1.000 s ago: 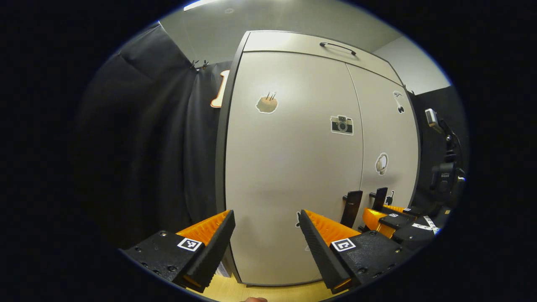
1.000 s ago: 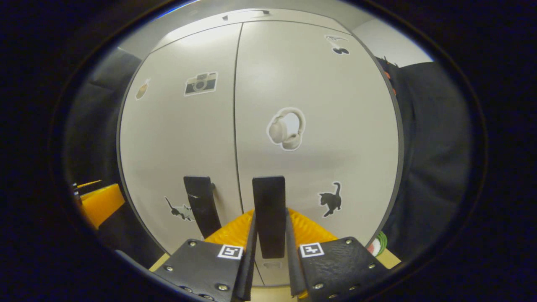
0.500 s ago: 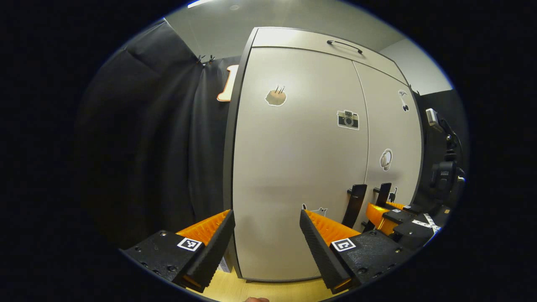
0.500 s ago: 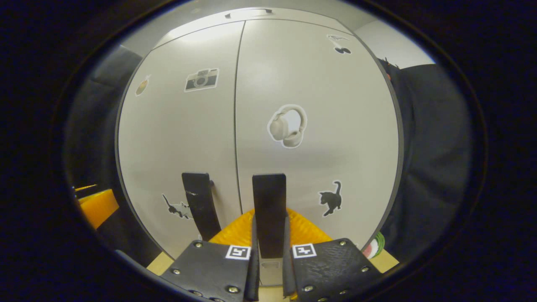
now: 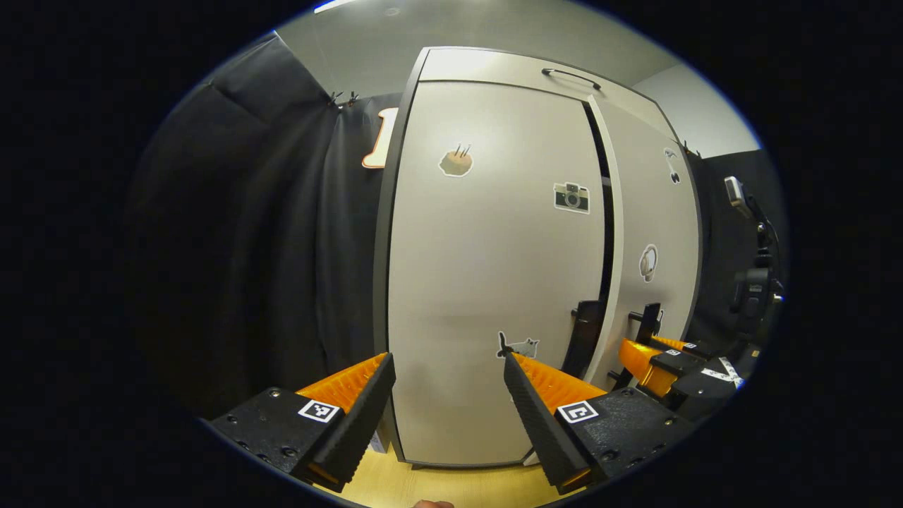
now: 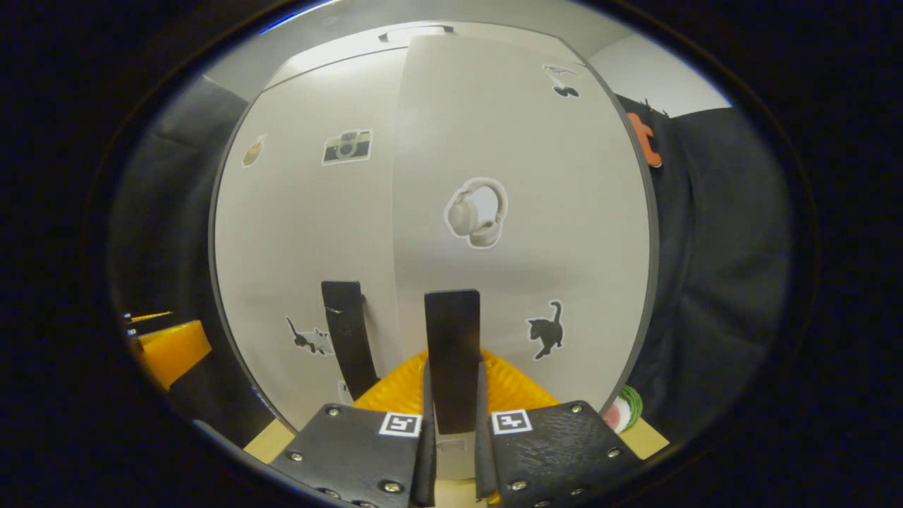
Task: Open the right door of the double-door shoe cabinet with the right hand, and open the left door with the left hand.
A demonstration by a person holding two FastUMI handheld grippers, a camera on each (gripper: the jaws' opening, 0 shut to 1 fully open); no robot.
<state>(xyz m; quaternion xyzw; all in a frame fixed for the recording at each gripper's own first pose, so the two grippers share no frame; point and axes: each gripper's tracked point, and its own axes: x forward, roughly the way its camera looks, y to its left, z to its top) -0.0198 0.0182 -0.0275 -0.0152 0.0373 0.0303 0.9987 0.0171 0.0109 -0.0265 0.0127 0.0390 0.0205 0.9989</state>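
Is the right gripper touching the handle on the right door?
Touching. In the right gripper view, the right gripper has both fingers pressed against the sides of the right door's black handle, with no gap.

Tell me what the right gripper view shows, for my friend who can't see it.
The right tool is shut on the black handle of the right door, which stands slightly open. That pale door carries headphone and cat stickers; the left door beside it is closed.

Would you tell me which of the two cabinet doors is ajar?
The right door, with the headphone sticker: a dark gap separates it from the shut left door.
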